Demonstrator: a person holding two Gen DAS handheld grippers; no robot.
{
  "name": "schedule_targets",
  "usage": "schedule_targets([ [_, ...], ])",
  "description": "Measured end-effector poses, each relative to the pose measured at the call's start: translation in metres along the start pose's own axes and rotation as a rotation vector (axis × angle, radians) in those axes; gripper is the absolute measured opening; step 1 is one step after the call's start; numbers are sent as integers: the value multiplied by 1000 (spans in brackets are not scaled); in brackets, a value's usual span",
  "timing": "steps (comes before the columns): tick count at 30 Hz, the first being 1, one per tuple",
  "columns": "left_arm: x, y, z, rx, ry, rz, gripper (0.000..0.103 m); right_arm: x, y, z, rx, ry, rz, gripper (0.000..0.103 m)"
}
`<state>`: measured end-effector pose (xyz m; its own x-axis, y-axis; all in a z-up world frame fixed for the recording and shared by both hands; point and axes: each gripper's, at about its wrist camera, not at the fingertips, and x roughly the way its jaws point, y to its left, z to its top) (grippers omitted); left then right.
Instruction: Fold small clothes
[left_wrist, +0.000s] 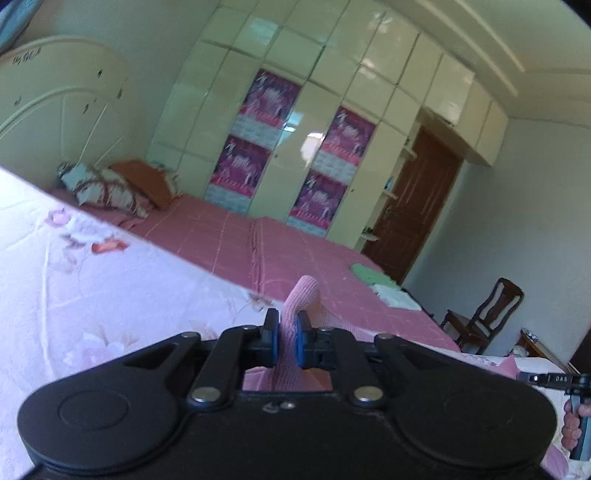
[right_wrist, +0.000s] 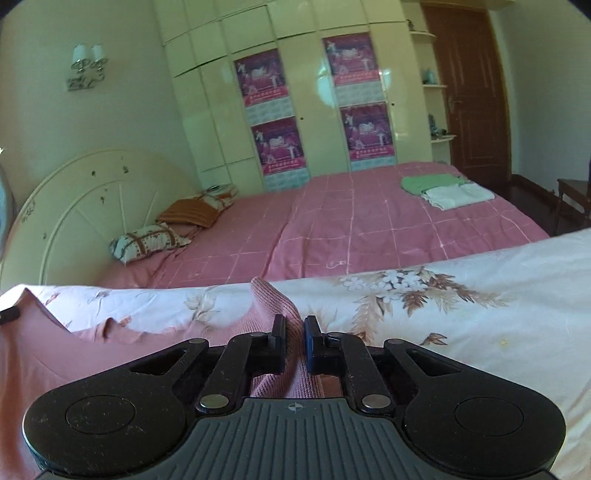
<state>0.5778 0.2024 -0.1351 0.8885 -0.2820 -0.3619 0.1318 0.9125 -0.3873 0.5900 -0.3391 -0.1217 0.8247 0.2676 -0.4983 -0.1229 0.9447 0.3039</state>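
A pink ribbed knit garment lies on a white floral sheet. My left gripper is shut on one edge of it; a fold of pink knit sticks up between the pads. My right gripper is shut on another edge, with a pinched ridge of the garment rising between its fingers. The rest of the garment spreads to the left in the right wrist view. The right gripper's handle and the hand holding it show at the right edge of the left wrist view.
Beyond the floral sheet is a bed with a pink checked cover. A folded green garment and a folded white one lie on its far side. Pillows lie by the headboard. A wardrobe, a brown door and a wooden chair stand behind.
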Motion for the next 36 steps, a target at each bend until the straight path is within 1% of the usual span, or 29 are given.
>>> schedule_targets([
  [2,11,-4,-1,24,32,37,8,13,-2,-1,14,39,-28,9],
  [4,25,-13,-2,64,87,81,8,22,-1,-4,16,67,-53,9],
  [7,40,-11,-8,80,152,136,8,39,2,-9,-15,140,-122,9],
  [8,45,-9,-11,91,176,153,8,42,2,-10,-22,148,-133,9],
  [9,48,-6,-15,88,197,165,8,44,2,-10,-24,154,-138,9],
  [11,49,-1,-17,68,215,159,10,46,1,-12,-24,167,-145,9],
  [13,43,2,-12,47,211,150,23,43,-1,-11,-6,182,-134,10],
  [14,37,1,-9,46,199,142,36,38,-2,-8,7,184,-128,18],
  [15,29,1,-6,50,184,136,57,30,-3,-5,21,166,-122,34],
  [16,20,-1,-2,61,166,121,64,16,-5,-2,33,127,-113,40],
  [17,11,-5,-1,80,158,101,69,6,-7,0,37,112,-97,42],
  [19,-5,-8,0,109,177,70,70,-13,-11,2,54,127,-64,42],
  [20,-10,-9,-3,120,206,53,67,-21,-12,1,55,134,-55,42],
  [21,-15,-11,-6,133,229,53,61,-30,-14,-2,54,149,-37,42],
  [23,-29,-13,-13,158,254,62,57,-45,-15,-11,53,184,-4,42],
  [25,-39,-10,-20,157,258,69,57,-60,-13,-25,51,215,14,42],
  [27,-39,-10,-22,166,259,87,57,-71,-13,-36,51,234,33,41],
  [29,-28,-10,-16,169,253,90,57,-74,-5,-45,16,219,11,41],
  [30,-22,-11,-12,174,248,90,57,-73,-3,-44,8,208,1,41],
  [32,0,-16,-4,199,255,83,64,-63,-2,-34,26,171,-7,41],
  [34,26,-18,0,231,289,76,65,-43,1,-18,16,146,-23,42],
  [36,49,-21,3,260,316,69,64,-21,5,-4,-1,141,-32,42],
])
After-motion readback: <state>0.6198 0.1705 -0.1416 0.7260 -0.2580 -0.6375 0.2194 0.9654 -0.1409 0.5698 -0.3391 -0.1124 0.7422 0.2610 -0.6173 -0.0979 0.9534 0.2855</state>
